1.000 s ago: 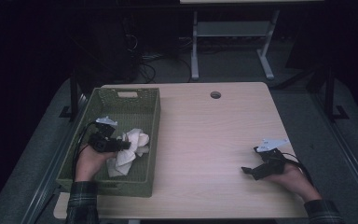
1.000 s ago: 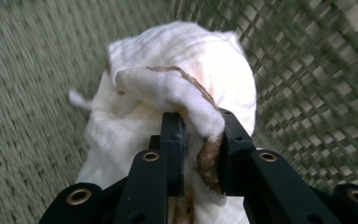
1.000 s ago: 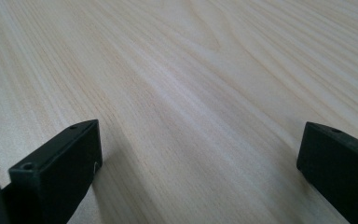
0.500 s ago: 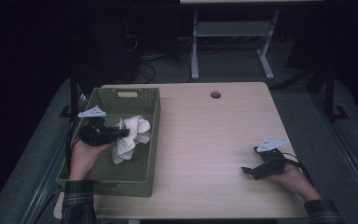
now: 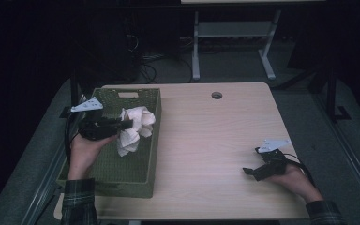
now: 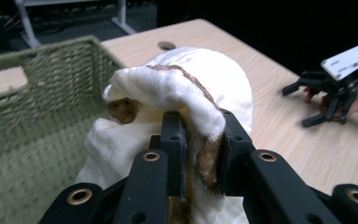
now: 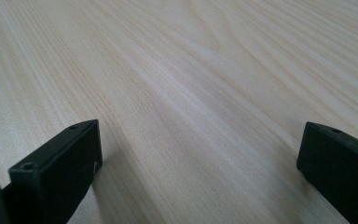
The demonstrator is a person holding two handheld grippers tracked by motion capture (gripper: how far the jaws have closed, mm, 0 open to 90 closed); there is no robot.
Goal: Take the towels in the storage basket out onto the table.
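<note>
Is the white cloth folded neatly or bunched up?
Bunched up. The white cloth hangs in loose crumpled folds, pinched between the jaws of the left gripper, above the green basket.

No readable text, label, brand, number or sign anywhere: none on the white, brown-stained crumpled cloth (image 6: pixel 186 88), none on the green woven rectangular basket (image 5: pixel 146 140), none on the pale wooden table top (image 5: pixel 215 140), none on the black two-jaw grippers or their grey three-cornered plates.
</note>
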